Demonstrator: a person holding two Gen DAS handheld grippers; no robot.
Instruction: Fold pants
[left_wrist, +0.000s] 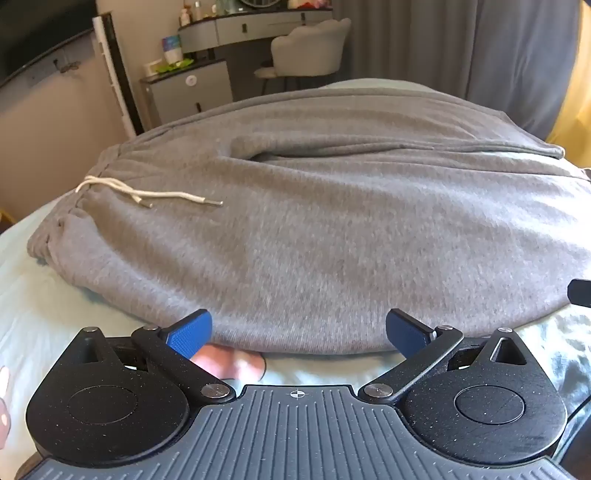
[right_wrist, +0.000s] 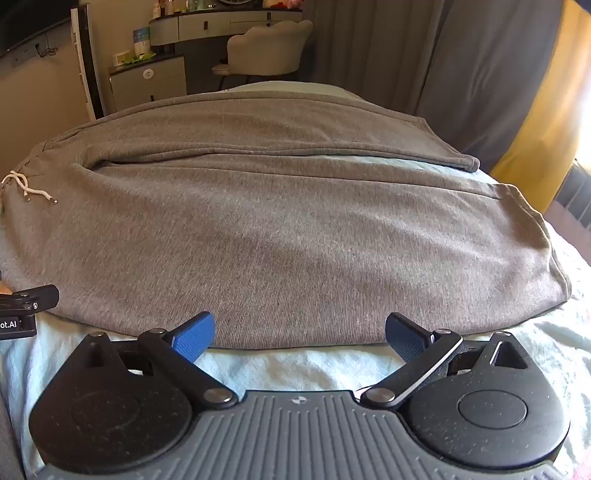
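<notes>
Grey pants (left_wrist: 314, 229) spread flat on pale sheet (right_wrist: 295, 365), near edge just ahead of both tongs, left gripper (left_wrist: 299, 332) and right gripper (right_wrist: 300, 334) wide open, holding nothing

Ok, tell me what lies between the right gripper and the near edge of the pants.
Only a bare strip of pale bedsheet separates the open right gripper from the grey pants, as the right wrist view shows.
</notes>
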